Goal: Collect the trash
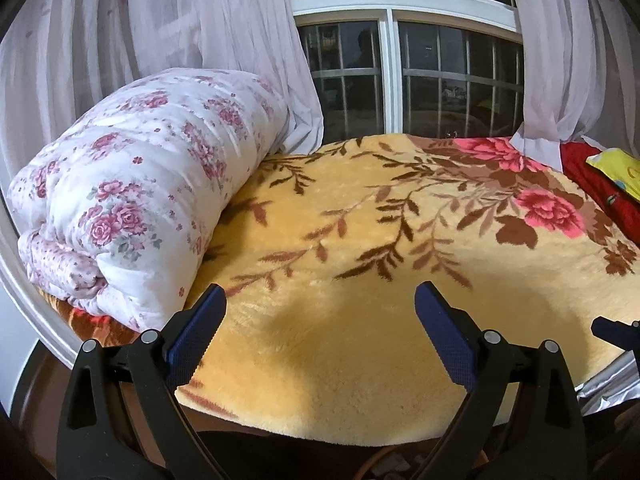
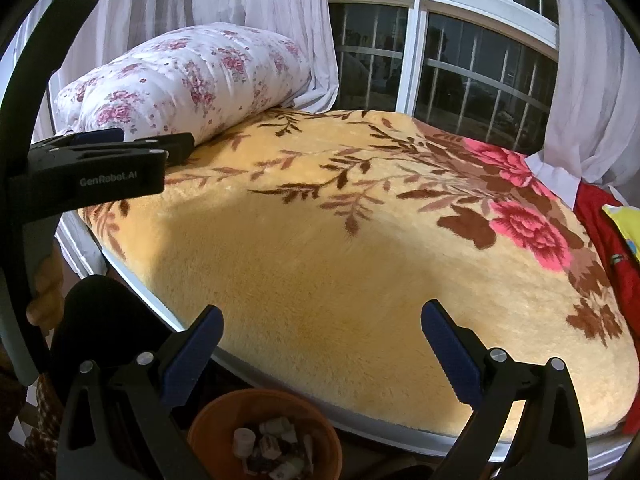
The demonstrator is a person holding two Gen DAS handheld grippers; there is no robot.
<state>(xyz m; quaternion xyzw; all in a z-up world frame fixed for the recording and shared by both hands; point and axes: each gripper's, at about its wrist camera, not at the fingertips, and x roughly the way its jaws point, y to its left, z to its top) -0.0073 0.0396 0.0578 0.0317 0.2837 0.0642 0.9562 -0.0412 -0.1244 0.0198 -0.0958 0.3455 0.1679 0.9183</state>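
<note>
My left gripper (image 1: 320, 300) is open and empty, held over the near edge of a bed covered by a yellow floral blanket (image 1: 360, 220). My right gripper (image 2: 322, 320) is open and empty too, over the blanket's (image 2: 320, 240) near edge. Below it stands an orange bin (image 2: 208, 428) holding several pieces of trash (image 2: 272, 448), white scraps and wrappers. The left gripper's body shows at the left of the right wrist view (image 2: 100, 168); its jaws are edge-on there. The right gripper's tip shows at the right edge of the left wrist view (image 1: 612, 330). I see no loose trash on the blanket.
A rolled white quilt with pink flowers (image 1: 140, 184) lies on the bed's left side. Red cloth (image 1: 600, 184) and a yellow item (image 1: 616, 168) lie at the far right. A barred window (image 1: 400, 72) and sheer curtains (image 1: 180, 20) stand behind the bed.
</note>
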